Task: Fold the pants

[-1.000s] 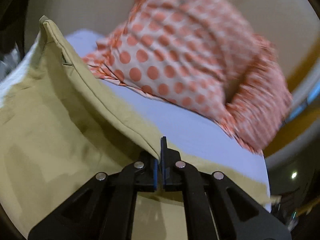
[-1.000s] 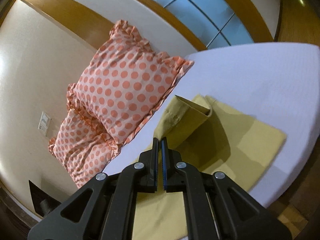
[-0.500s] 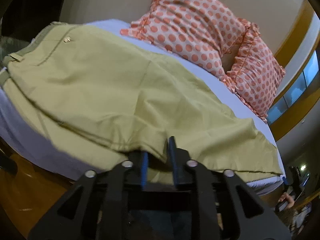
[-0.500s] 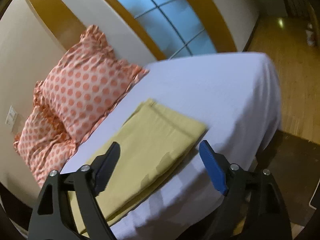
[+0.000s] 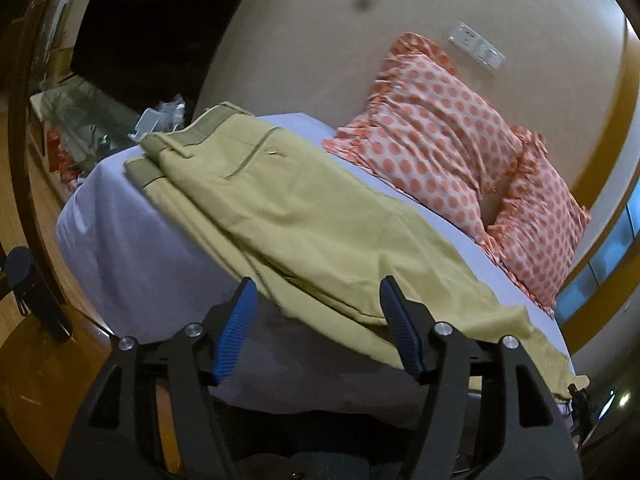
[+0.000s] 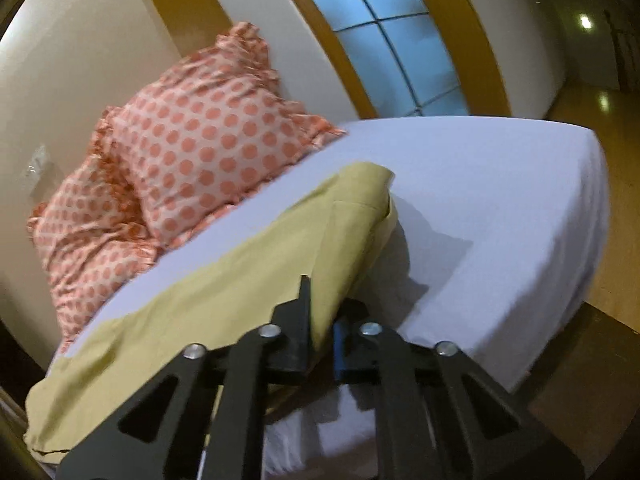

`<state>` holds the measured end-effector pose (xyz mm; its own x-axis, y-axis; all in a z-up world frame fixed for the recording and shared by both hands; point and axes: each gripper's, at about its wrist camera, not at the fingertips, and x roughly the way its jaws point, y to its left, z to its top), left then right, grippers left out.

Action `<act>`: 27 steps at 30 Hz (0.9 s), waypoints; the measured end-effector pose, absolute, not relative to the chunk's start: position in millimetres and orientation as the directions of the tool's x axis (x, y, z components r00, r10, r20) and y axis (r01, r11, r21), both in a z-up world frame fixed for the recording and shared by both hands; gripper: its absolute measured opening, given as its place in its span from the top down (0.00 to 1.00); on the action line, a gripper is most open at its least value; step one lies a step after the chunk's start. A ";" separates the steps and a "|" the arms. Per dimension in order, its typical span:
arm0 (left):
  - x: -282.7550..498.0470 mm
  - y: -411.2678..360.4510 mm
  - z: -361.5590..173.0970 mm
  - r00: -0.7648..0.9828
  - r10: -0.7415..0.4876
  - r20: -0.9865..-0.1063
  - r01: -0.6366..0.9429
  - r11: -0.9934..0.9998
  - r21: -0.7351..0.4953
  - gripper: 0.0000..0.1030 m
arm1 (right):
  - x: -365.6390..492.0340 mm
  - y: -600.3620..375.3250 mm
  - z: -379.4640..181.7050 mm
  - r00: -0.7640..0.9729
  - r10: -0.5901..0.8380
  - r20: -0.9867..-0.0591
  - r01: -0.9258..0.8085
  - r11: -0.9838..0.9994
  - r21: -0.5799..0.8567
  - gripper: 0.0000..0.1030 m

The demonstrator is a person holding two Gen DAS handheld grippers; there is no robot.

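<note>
The olive-green pants (image 5: 304, 216) lie folded lengthwise along the near edge of the white bed (image 5: 132, 248), waistband at the far left. My left gripper (image 5: 318, 320) is open and empty, just short of the near hem at the bed's edge. In the right wrist view the pants (image 6: 240, 276) run from the lower left to a folded end near the middle. My right gripper (image 6: 320, 332) is shut on the near edge of the pants, and the cloth drapes over its fingers.
Two orange polka-dot pillows (image 5: 448, 152) lean on the wall at the head of the bed, also in the right wrist view (image 6: 208, 148). A cluttered side table (image 5: 100, 120) stands beyond the bed's left end. Wooden floor (image 6: 616, 264) surrounds the bed.
My left gripper let go of the pants, opened wide and drew back from the bed. My right gripper opened half a second ago, then closed on the pants' near edge.
</note>
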<state>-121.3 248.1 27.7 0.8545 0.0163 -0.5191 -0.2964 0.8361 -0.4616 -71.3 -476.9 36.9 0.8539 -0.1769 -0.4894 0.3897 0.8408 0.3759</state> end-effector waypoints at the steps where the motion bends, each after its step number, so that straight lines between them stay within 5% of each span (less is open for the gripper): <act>1: -121.0 251.9 25.8 0.853 0.015 -0.522 -0.302 0.830 -0.469 0.38 | -66.9 -472.8 42.2 0.864 -0.158 -0.478 0.367 0.848 0.382 0.93; 4: -119.9 257.6 21.6 0.852 0.011 -0.523 -0.307 0.821 -0.482 0.37 | -49.8 -443.0 66.3 0.898 -0.080 -0.432 0.260 0.889 0.376 0.94; 9: -119.0 262.6 19.3 0.860 -0.006 -0.510 -0.298 0.805 -0.513 0.32 | 0.4 -308.4 105.2 0.883 0.296 -0.364 -0.152 0.915 0.375 0.94; 12: -117.4 266.7 20.1 0.865 -0.017 -0.501 -0.295 0.791 -0.536 0.30 | 18.4 -209.8 97.0 0.753 0.525 -0.396 -0.386 0.840 0.381 0.94; 15: -117.9 275.0 18.7 0.870 -0.029 -0.493 -0.295 0.769 -0.567 0.26 | 27.0 -117.0 63.4 0.549 0.637 -0.541 -0.533 0.766 0.360 0.93; 18: -116.6 290.3 12.8 0.863 -0.041 -0.503 -0.314 0.737 -0.599 0.23 | 19.6 -64.9 29.1 0.398 0.607 -0.688 -0.588 0.744 0.316 0.70; 22: -112.9 314.2 3.3 0.859 -0.046 -0.510 -0.355 0.663 -0.659 0.23 | -3.8 -78.6 39.2 0.460 0.624 -0.632 -0.591 0.746 0.306 0.04; 27: -100.6 329.2 -6.2 0.838 -0.039 -0.545 -0.415 0.603 -0.681 0.25 | -3.5 -112.6 57.7 0.535 0.614 -0.581 -0.530 0.779 0.336 0.01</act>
